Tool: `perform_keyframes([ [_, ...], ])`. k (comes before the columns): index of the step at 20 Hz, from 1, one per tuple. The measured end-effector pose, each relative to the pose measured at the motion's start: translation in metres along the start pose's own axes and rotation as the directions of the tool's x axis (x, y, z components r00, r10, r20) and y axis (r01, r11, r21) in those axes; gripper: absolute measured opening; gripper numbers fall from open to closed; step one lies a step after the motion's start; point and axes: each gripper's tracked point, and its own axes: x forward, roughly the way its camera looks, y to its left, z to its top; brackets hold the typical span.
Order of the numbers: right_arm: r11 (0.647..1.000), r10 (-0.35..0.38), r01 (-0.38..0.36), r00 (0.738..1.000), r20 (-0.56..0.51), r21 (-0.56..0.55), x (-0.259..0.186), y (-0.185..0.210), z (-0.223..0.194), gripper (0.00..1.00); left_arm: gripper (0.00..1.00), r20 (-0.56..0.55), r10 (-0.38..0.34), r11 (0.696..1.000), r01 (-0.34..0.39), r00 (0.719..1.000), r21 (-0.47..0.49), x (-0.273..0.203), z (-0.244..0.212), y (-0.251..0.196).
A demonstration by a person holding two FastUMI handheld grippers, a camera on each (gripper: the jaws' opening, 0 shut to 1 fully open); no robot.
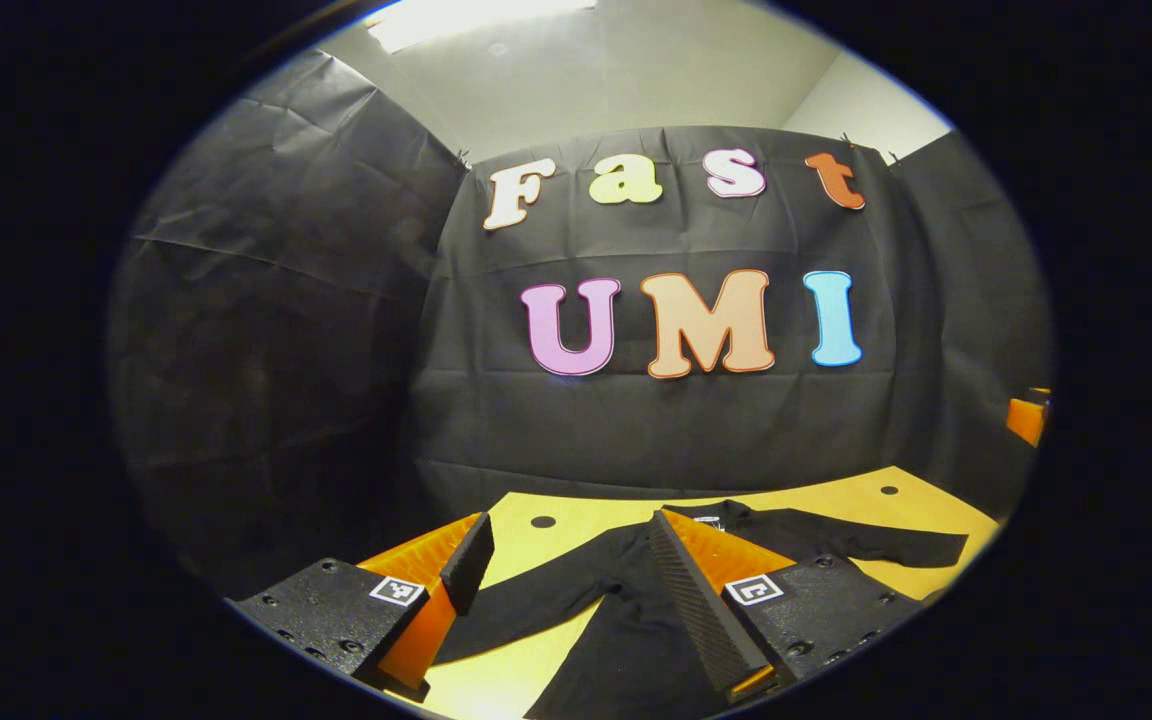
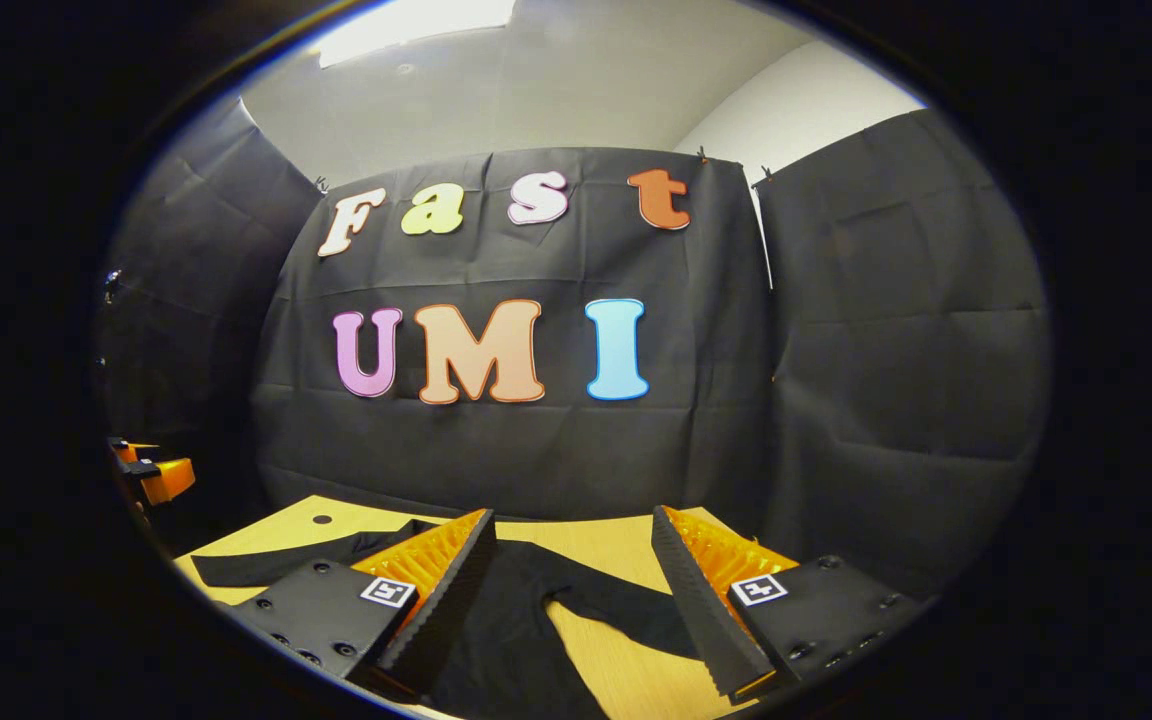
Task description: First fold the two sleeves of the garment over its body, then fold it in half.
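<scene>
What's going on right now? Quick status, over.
Left gripper open, right gripper open, both above the table. Black garment flat, sleeves spread, unfolded. Nothing in the way.

The garment point(image 1: 626, 610) is plain black with no print, spread on a yellowish tan table point(image 1: 921, 510) dotted with a few small dark round holes, under black cloth walls point(image 2: 896, 330) and a pale grey ceiling point(image 2: 556, 90).
</scene>
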Motion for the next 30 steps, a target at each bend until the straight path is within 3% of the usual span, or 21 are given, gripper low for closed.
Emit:
perform_keyframes([
  [6,0.999,-0.025,0.025,1.0,-0.006,0.019,0.017,-0.02,-0.002,1.0,0.92,-0.01,0.025,1.0,-0.025,1.0,0.019,0.002,0.0,0.003],
  [11,0.993,-0.114,0.114,0.993,-0.021,0.008,0.036,-0.063,-0.011,0.99,0.92,-0.023,0.043,0.999,-0.042,0.999,0.023,0.003,-0.004,0.005],
  [19,0.981,-0.194,0.191,0.977,-0.094,-0.033,0.067,-0.115,-0.058,0.99,0.92,-0.046,0.09,0.996,-0.089,0.995,0.023,0.005,-0.012,0.011],
  [30,0.952,-0.291,0.306,0.904,-0.312,-0.002,0.096,-0.18,-0.166,0.98,0.92,-0.071,0.179,0.983,-0.176,0.981,0.043,-0.003,-0.021,0.039],
])
